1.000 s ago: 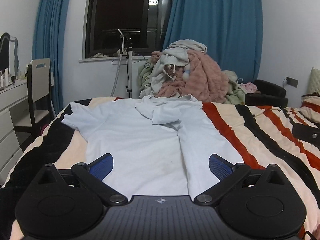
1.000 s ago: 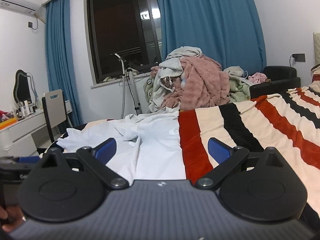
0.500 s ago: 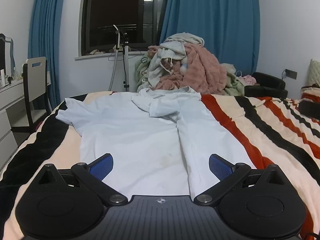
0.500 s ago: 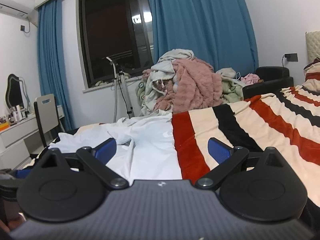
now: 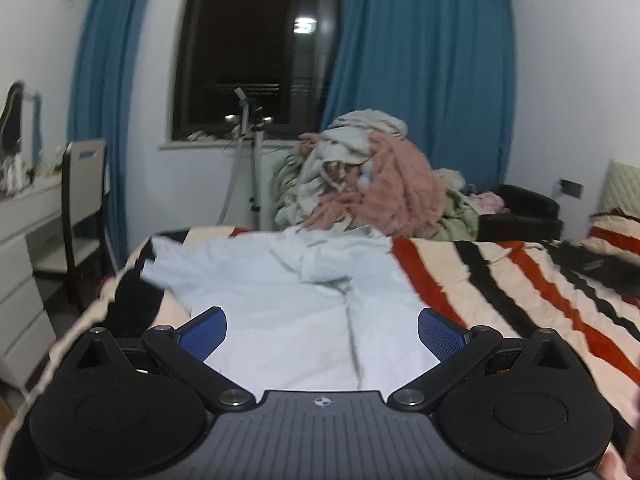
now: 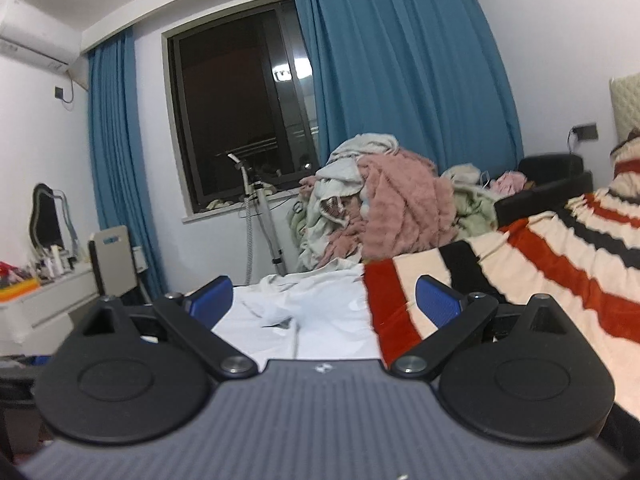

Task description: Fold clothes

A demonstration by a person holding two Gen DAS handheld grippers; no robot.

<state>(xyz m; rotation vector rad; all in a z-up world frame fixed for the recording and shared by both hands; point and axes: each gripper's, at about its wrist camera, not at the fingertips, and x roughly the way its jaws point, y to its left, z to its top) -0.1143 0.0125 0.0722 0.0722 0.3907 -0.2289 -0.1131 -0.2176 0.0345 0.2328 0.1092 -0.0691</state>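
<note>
Both tools (left [image 5: 322, 330], right [image 6: 324, 298]) rose above shirt [image 5: 288, 300].

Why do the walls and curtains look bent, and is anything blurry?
Left wrist view: fisheye bows the blue curtains; the light shirt looks smeared. Right wrist view: the ceiling edge curves, the striped blanket is soft, the window reflects lamp glare.

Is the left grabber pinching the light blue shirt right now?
No, the left gripper is open, with its blue fingers spread apart above the light blue shirt.

Smooth cloth shirt [image 5: 280, 292], fuzzy blanket [image 5: 500, 280]
</note>
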